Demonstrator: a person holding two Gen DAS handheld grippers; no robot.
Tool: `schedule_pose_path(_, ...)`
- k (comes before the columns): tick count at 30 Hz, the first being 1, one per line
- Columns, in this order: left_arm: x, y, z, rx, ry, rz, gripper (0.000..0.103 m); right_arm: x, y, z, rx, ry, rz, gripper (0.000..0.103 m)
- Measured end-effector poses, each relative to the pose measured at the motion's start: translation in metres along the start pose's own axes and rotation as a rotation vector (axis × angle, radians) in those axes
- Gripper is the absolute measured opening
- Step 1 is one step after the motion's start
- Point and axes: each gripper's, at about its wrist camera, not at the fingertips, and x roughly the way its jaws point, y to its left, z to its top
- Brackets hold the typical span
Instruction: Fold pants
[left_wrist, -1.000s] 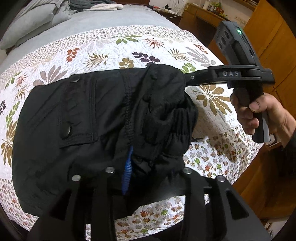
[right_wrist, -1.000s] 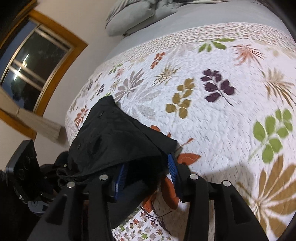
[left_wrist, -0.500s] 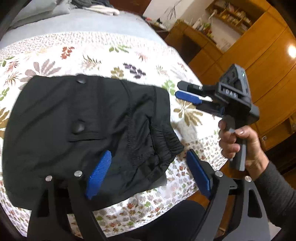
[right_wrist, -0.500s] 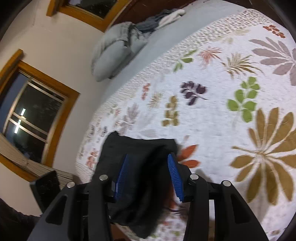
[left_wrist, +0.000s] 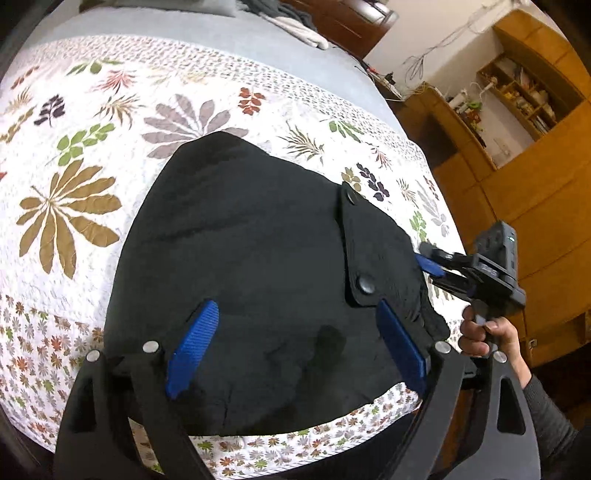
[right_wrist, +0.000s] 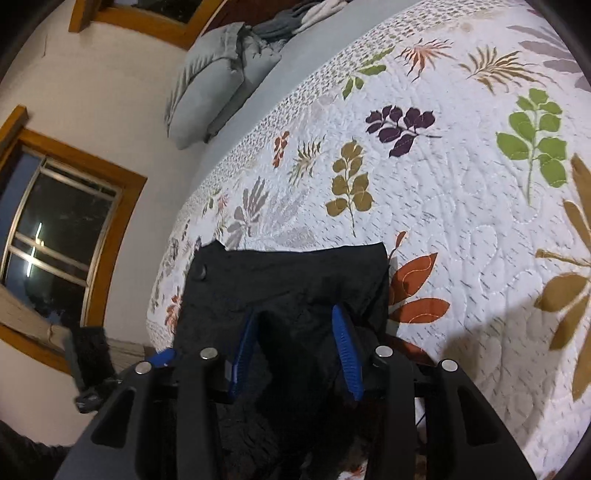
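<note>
The black pants (left_wrist: 258, 266) lie folded in a compact bundle near the front edge of the floral quilt (left_wrist: 66, 206), pocket flap with snaps facing up. My left gripper (left_wrist: 295, 321) is open and empty, its blue pads spread above the bundle's near side. My right gripper (left_wrist: 428, 263) shows at the bundle's right edge in the left wrist view. In the right wrist view the pants (right_wrist: 295, 280) lie under and between my right gripper's (right_wrist: 295, 325) blue pads, which stand apart with the jaws open.
Grey pillows (right_wrist: 218, 88) and bedding lie at the head of the bed. Wooden cabinets and shelves (left_wrist: 524, 122) stand beside the bed. A window (right_wrist: 55, 229) is in the wall on the other side. The quilt's front edge (left_wrist: 295, 443) is just below my left gripper.
My left gripper let go of the pants a second ago, opened, and shifted over the bundle. My right gripper came back to the bundle's right edge. The pants now lie flat and folded.
</note>
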Motion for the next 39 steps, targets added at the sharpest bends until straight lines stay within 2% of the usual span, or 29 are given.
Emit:
schedule_pose_path(4,-0.019,0.008,0.003,-0.024,-0.033,-0.028,0.087,-0.036,0.025,-0.024,0.005,-0.085,0.058,0.046)
schedule_pose_path(8,-0.041,0.015,-0.003,-0.032,-0.053,-0.029,0.089,-0.045,0.047,-0.067,0.01,-0.072,0.1,0.046)
schedule_pose_path(11,-0.059,0.026,-0.012,-0.053,-0.059,-0.024,0.089,-0.031,0.048,-0.091,0.031,-0.027,0.051,0.046)
schedule_pose_path(15,-0.087,0.046,-0.023,-0.114,-0.067,-0.031,0.089,-0.013,0.026,-0.105,0.123,-0.006,-0.026,0.042)
schedule_pose_path(16,-0.094,0.052,-0.025,-0.132,-0.071,-0.031,0.09,-0.011,0.023,-0.106,0.138,-0.007,-0.035,0.038)
schedule_pose_path(21,-0.116,0.082,-0.03,-0.216,-0.062,-0.045,0.091,-0.01,0.016,-0.11,0.208,-0.011,-0.034,0.036)
schedule_pose_path(23,-0.121,0.097,-0.027,-0.259,-0.04,-0.067,0.091,-0.024,0.023,-0.113,0.237,-0.033,-0.013,0.041)
schedule_pose_path(25,-0.124,0.11,-0.02,-0.279,-0.022,-0.082,0.091,-0.038,0.031,-0.112,0.221,-0.059,-0.018,0.061)
schedule_pose_path(26,-0.125,0.115,-0.016,-0.275,-0.016,-0.083,0.092,-0.046,0.035,-0.113,0.218,-0.07,-0.024,0.065)
schedule_pose_path(28,-0.125,0.128,-0.004,-0.276,0.0,-0.105,0.094,-0.06,0.035,-0.113,0.235,-0.086,-0.038,0.079)
schedule_pose_path(30,-0.119,0.144,0.009,-0.311,0.028,-0.133,0.094,-0.074,0.03,-0.114,0.26,-0.085,-0.082,0.086)
schedule_pose_path(34,-0.099,0.162,0.031,-0.323,0.095,-0.169,0.094,-0.089,0.014,-0.112,0.321,-0.07,-0.104,0.093)
schedule_pose_path(39,-0.058,0.164,0.047,-0.299,0.19,-0.247,0.094,-0.092,-0.002,-0.111,0.367,-0.058,-0.06,0.096)
